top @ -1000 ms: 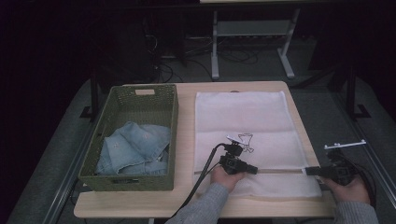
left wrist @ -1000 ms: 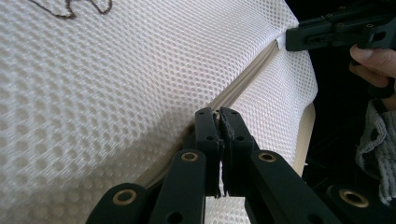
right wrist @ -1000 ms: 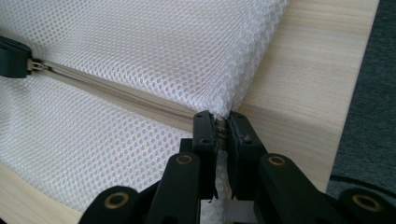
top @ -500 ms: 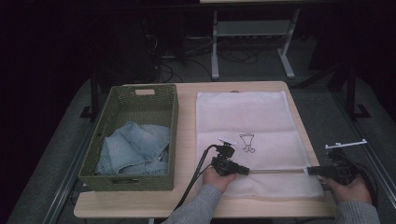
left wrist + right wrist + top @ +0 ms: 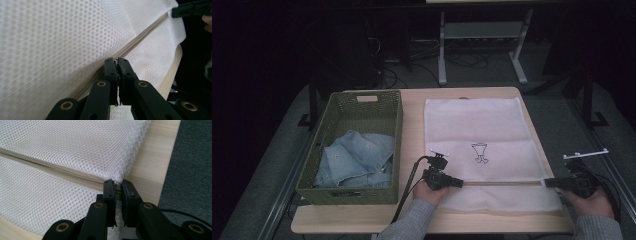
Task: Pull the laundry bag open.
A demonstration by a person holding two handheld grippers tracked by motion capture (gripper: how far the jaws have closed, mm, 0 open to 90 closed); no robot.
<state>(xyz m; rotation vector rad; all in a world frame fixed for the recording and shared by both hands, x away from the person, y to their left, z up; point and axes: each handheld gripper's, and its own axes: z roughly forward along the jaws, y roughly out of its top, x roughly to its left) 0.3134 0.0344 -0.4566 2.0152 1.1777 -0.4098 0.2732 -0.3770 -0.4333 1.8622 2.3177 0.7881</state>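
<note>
Since the earlier frames the left gripper (image 5: 460, 183) has slid leftward along the zipper (image 5: 502, 183) of the white mesh bag (image 5: 477, 130), away from the printed figure (image 5: 480, 152). Left of the bag, a green basket (image 5: 397, 125) holds folded denim (image 5: 354, 160). In the left gripper view its jaws are pressed together at the zipper line; whether they pinch the pull is hard to make out. The right gripper (image 5: 548, 183) stays at the bag's right edge, and its own view shows it clamped on the zipper's end at the mesh corner.
</note>
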